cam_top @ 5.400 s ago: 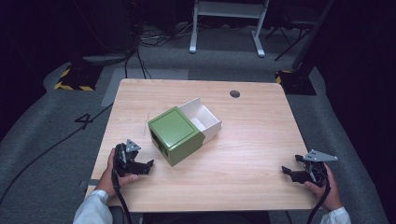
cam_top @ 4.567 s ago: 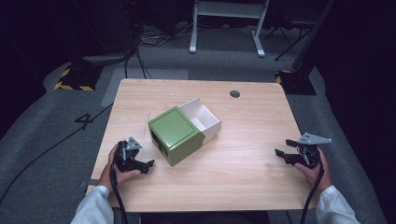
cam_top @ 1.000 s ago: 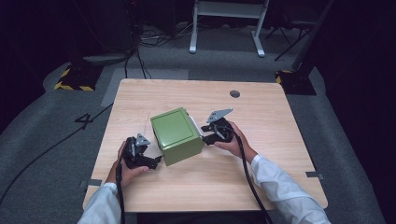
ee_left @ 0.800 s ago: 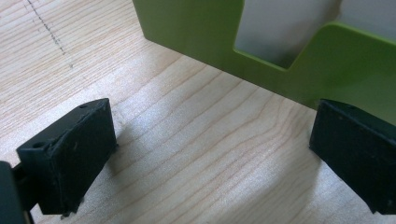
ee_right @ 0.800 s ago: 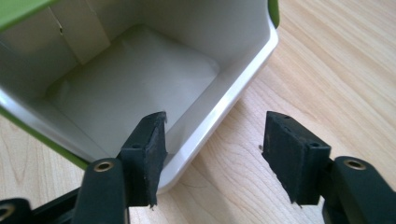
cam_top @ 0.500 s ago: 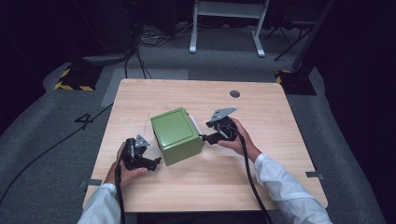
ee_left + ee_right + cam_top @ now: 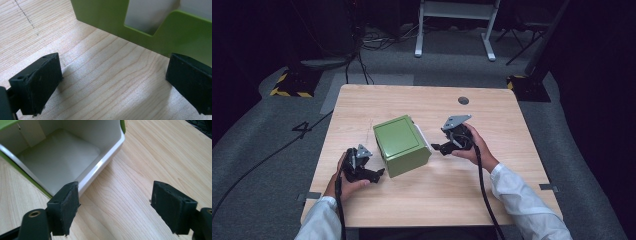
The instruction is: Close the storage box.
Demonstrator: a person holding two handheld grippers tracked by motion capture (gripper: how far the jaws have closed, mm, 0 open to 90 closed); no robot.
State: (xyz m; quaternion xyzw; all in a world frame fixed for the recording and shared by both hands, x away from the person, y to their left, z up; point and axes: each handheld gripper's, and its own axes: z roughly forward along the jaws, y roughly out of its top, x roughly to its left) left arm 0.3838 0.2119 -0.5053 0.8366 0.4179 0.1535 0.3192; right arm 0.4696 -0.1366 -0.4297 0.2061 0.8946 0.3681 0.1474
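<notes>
The green box [image 7: 401, 145] is seen near the middle of the tabletop [image 7: 512, 115], slightly left of centre, with its white inner drawer [image 7: 422, 136] showing as a narrow strip on the side facing the right claw [image 7: 438, 148]. The drawer is judged almost fully seated in the green sleeve; a last push to flush appears to be what is left (how far it actually protrudes cannot be fixed from above).

Left claw [image 7: 379, 173]: jaws spread wide, resting on the wood just beside the box's near corner, nothing pinched. Right claw: jaws spread, one pad beside the drawer rim [image 7: 105, 161], nothing pinched.

Materials: the sleeve is a matte green shell with a stepped cut-out [image 7: 147, 18] in one wall. The drawer is glossy white plastic, smooth, with a rounded lip. The tabletop is pale wood-grain laminate.
</notes>
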